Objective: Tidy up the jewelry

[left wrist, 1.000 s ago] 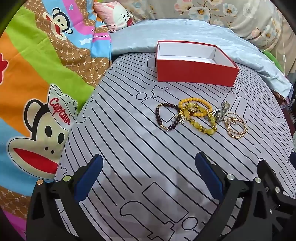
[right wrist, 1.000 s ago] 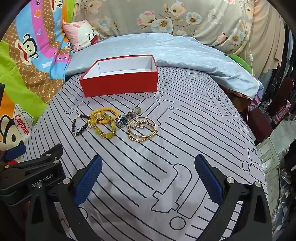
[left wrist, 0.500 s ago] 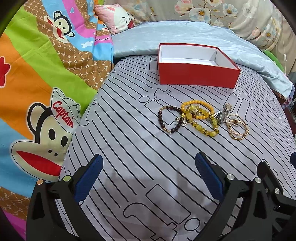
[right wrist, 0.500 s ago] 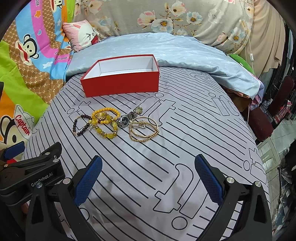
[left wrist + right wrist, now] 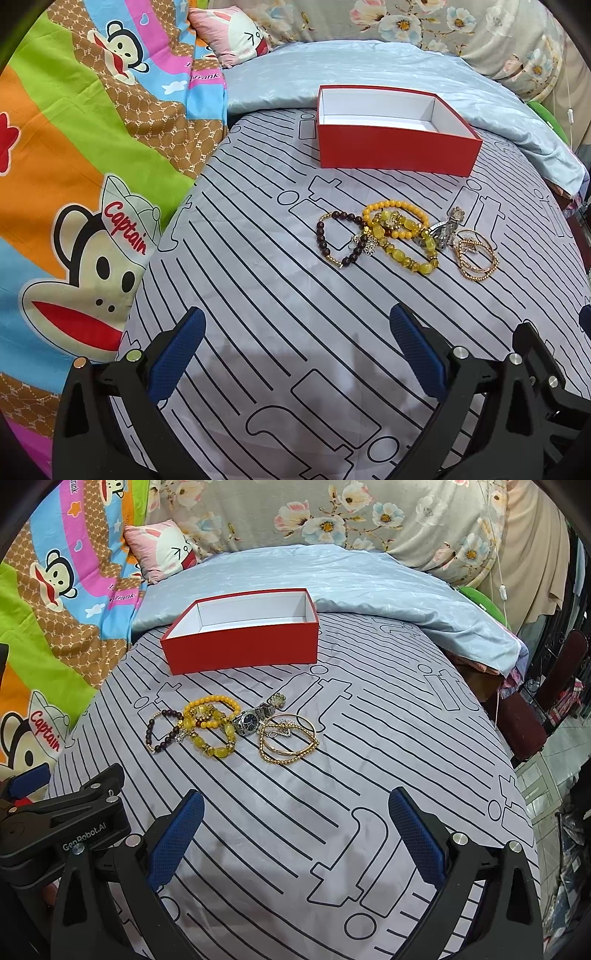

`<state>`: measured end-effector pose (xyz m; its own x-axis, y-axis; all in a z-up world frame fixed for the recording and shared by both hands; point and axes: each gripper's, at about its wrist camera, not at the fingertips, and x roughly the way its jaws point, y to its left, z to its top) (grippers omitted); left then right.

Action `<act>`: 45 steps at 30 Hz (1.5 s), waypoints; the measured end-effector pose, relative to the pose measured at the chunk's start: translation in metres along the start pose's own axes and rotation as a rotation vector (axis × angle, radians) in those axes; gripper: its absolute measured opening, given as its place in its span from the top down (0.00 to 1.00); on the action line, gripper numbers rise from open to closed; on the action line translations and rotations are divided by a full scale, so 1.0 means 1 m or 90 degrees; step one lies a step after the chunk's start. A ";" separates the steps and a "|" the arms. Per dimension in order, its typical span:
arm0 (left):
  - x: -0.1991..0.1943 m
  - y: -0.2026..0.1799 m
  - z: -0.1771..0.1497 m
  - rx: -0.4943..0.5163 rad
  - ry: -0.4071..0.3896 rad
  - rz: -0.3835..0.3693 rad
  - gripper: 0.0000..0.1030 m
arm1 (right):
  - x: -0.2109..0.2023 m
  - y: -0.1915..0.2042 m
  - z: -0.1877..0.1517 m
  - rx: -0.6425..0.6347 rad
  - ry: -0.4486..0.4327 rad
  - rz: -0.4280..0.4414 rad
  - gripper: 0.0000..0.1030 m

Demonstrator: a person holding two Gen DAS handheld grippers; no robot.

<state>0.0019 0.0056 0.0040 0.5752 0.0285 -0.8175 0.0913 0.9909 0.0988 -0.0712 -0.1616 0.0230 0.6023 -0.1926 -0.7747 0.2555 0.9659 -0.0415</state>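
Note:
An open, empty red box point(image 5: 395, 149) point(image 5: 242, 648) with a white inside sits on the grey striped bedsheet. In front of it lies a cluster of jewelry: a dark bead bracelet point(image 5: 332, 240) point(image 5: 159, 732), yellow bead bracelets point(image 5: 400, 232) point(image 5: 210, 723), a silver watch point(image 5: 445, 229) point(image 5: 251, 719) and gold bangles point(image 5: 474, 254) point(image 5: 288, 744). My left gripper point(image 5: 295, 350) is open and empty, short of the jewelry. My right gripper point(image 5: 295, 830) is open and empty, also short of it, and its body shows at the left wrist view's right edge point(image 5: 535, 369).
A bright cartoon monkey blanket point(image 5: 74, 166) lies to the left. A pale blue quilt point(image 5: 332, 579) and a pink pillow point(image 5: 162, 550) lie behind the box. The bed edge drops off at the right near a dark chair point(image 5: 535, 720).
Both grippers have moved slightly back and left, so the box and jewelry sit a little farther right in the views. Both stay open.

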 end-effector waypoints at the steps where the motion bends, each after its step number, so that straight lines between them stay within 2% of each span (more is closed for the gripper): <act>1: 0.001 0.000 0.000 0.000 0.000 0.000 0.05 | 0.000 0.000 0.000 0.000 0.000 0.000 0.05; 45: 0.006 0.003 0.001 -0.003 0.005 0.003 0.06 | 0.003 0.000 0.002 0.006 0.007 0.005 0.05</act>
<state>0.0062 0.0083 0.0000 0.5688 0.0350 -0.8217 0.0840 0.9914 0.1004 -0.0677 -0.1621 0.0214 0.5964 -0.1836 -0.7814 0.2576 0.9658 -0.0303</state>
